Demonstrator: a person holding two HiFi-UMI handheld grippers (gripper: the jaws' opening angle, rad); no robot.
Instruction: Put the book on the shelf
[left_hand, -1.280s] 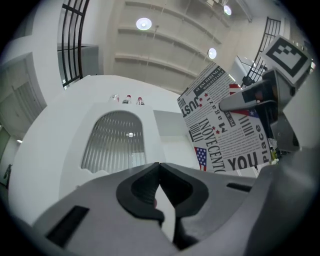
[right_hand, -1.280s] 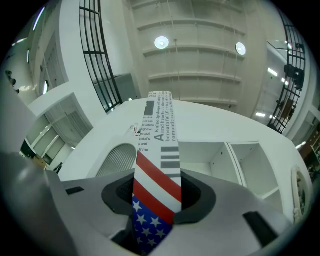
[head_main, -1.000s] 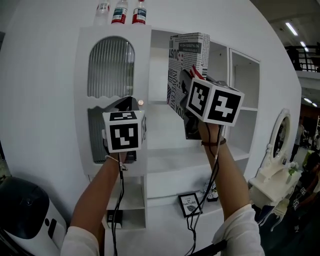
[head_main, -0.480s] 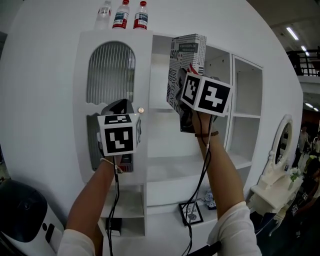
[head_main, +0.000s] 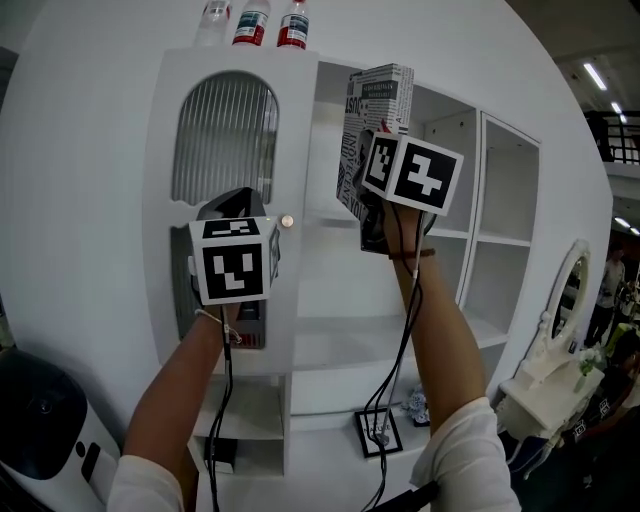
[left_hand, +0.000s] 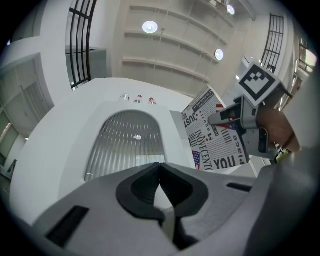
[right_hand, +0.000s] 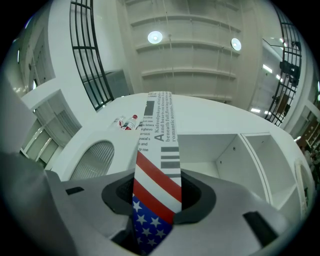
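A book with a newspaper-print cover and a flag-striped spine stands upright, its long axis vertical, held high in front of the top open compartment of a white shelf unit. The right gripper is clamped on the book's lower part, so the book rises straight up out of its jaws. The compartment lies just beyond the book, so a forward push looks likely. The left gripper hangs lower and to the left, before an arched ribbed door, jaws pressed together on nothing, farther from the book.
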